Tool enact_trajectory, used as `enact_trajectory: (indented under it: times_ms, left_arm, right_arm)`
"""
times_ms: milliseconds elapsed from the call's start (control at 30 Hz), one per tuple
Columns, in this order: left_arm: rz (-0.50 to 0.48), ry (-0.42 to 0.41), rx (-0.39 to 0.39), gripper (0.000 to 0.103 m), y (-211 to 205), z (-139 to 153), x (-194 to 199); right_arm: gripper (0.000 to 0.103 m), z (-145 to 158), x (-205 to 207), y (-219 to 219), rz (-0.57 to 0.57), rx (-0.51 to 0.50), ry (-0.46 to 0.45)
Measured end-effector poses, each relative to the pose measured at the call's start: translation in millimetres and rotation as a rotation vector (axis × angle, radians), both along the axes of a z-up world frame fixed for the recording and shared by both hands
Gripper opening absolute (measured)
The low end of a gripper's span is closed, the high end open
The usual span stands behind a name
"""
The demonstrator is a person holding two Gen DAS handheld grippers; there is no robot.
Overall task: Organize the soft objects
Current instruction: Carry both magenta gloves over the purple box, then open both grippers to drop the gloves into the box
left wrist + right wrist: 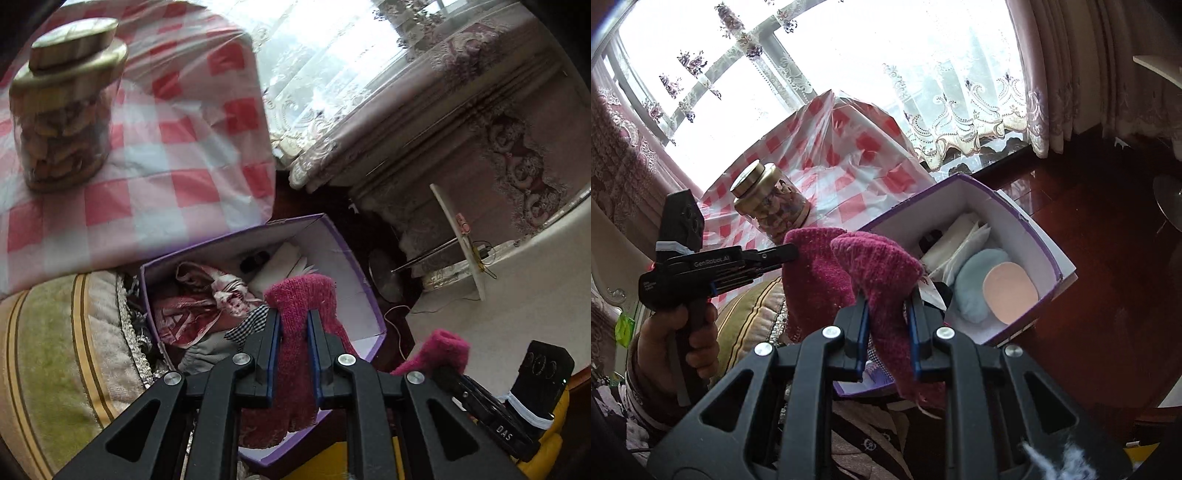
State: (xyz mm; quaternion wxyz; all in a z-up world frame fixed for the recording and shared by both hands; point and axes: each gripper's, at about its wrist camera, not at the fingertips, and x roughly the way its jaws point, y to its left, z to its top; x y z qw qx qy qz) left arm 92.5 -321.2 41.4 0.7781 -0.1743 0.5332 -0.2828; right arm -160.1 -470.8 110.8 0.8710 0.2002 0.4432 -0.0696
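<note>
My left gripper (293,325) is shut on a magenta knitted piece (299,295) that hangs over the open purple box (369,295). My right gripper (888,306) is shut on a second magenta knitted piece (882,266), also above the box (1027,236). In the right wrist view the left gripper (792,253) pinches its knit (812,273) just to the left, and the two pieces overlap. Whether they are joined I cannot tell. In the left wrist view the right gripper (448,371) sits low at the right with its knit (443,345).
The box holds a red-and-white cloth (207,295), a checked cloth (251,321), white folded items (960,236), a pale blue pad (975,284) and a peach oval (1010,291). A gold-lidded jar (62,122) stands on the checked tablecloth (177,140). A striped cushion (55,332) lies left; the wood floor (1108,240) lies right.
</note>
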Motion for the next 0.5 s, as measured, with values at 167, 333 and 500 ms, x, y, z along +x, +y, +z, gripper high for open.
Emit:
enact_trajectory:
  times_ms: [167,333,500]
  left_arm:
    - [0.095,0.118,0.105,0.029,4.8,-44.7,27.5]
    - [0.132,0.096,0.116,0.044,22.8,-42.7,32.9]
    - [0.148,0.028,0.116,0.045,51.1,-24.4,25.0]
  right_arm:
    - [0.022,-19.2,7.1,0.1,0.036,0.029,0.029]
    - [0.022,-39.2,26.0,10.0,0.098,0.054,0.069]
    - [0.022,-55.2,50.1,27.9,0.173,0.074,0.104]
